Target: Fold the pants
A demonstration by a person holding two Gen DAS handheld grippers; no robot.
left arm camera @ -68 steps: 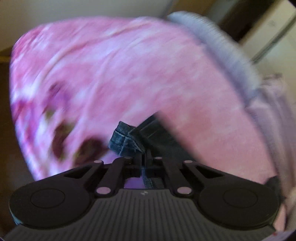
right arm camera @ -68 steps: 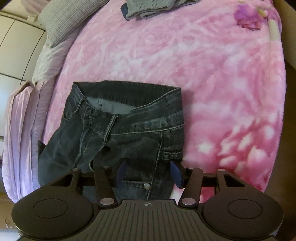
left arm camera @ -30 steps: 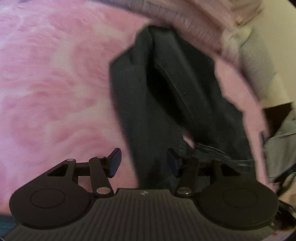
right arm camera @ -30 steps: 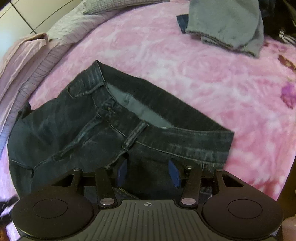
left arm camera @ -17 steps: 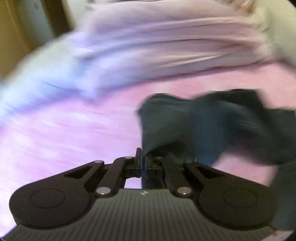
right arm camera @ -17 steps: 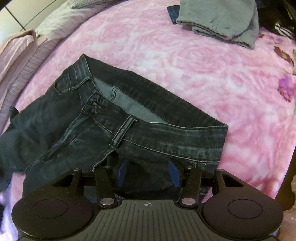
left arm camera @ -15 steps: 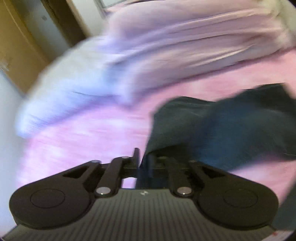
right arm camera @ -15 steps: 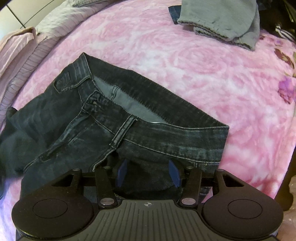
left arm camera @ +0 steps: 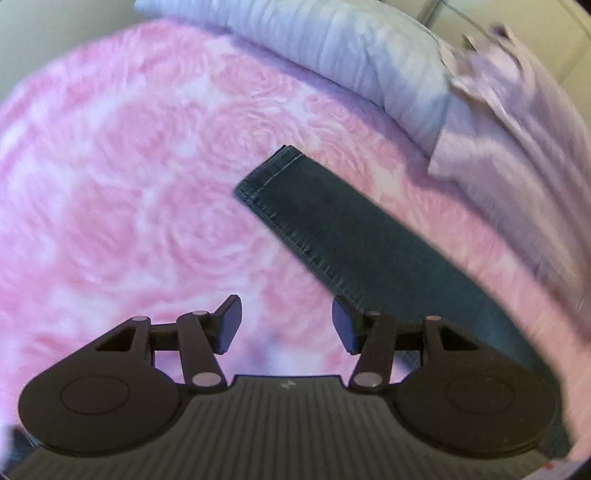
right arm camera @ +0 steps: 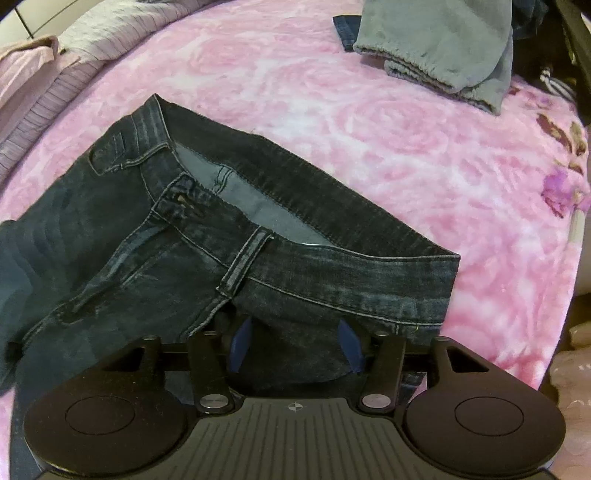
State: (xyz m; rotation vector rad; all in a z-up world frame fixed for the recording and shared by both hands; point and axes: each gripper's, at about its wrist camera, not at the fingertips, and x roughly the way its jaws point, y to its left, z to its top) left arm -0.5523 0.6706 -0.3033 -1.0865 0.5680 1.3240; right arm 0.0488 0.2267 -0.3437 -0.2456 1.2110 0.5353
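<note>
Left wrist view: the left tongs (left arm camera: 286, 325) were spread wide and held nothing, poised over a pink rose-patterned blanket (left arm camera: 129, 192). One leg (left arm camera: 354, 236) of the dark jeans lay flat on the blanket, running from the lower right up to its hem near the middle. The right fingertip (left arm camera: 343, 325) sat just beside the leg's stitched edge; whether it touched could not be told. A grey pillow (left arm camera: 351, 59) and lilac bedding (left arm camera: 517, 147) lay along the far edge of the bed.

Right wrist view: the right tongs (right arm camera: 293, 345) were also wide and empty, directly over the upper front of the jeans (right arm camera: 184, 266). The jeans lay on the blanket with the waistband (right arm camera: 332, 273) gaping, its pale inner lining showing. A grey garment (right arm camera: 443, 48) lay crumpled on the blanket, well apart from the jeans at the far side. The pillow (right arm camera: 110, 33) showed at the upper left.
</note>
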